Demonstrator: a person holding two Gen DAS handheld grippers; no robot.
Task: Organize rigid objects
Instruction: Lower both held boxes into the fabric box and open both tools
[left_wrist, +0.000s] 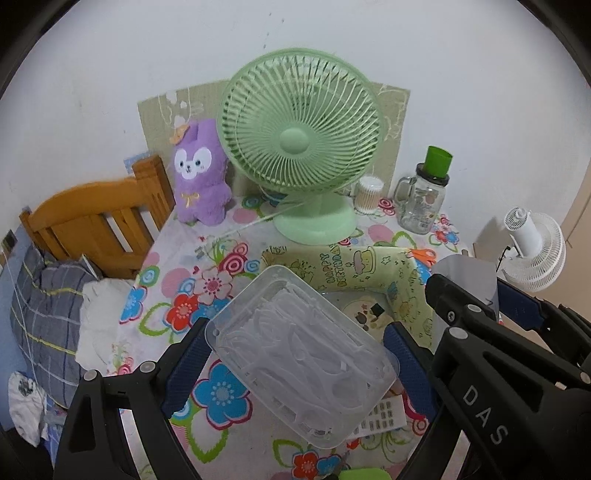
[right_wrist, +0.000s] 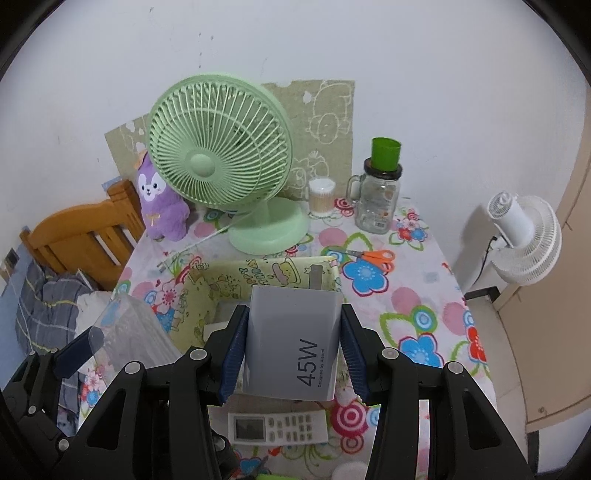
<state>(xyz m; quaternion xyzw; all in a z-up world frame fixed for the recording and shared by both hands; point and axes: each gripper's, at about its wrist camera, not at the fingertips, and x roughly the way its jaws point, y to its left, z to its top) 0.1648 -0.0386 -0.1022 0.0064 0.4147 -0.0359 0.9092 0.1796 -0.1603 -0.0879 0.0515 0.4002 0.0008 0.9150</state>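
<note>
My left gripper (left_wrist: 295, 354) is shut on a clear plastic box of white floss picks (left_wrist: 303, 354) and holds it tilted above the table, just left of a yellow-green cartoon-print storage box (left_wrist: 402, 291). My right gripper (right_wrist: 291, 350) is shut on a white 45W charger (right_wrist: 291, 339) and holds it over the near side of the same storage box (right_wrist: 221, 284). The right gripper also shows at the right of the left wrist view (left_wrist: 480, 306). The left gripper and its clear box (right_wrist: 129, 328) show at the lower left of the right wrist view.
A green desk fan (right_wrist: 221, 166), purple plush toy (right_wrist: 159, 206), cotton swab jar (right_wrist: 321, 197) and glass mug jar with green cup (right_wrist: 378, 199) stand at the back. Orange scissors (right_wrist: 373, 256) lie behind the storage box. A white remote (right_wrist: 277, 426) lies near me. A white fan (right_wrist: 521, 240) stands right.
</note>
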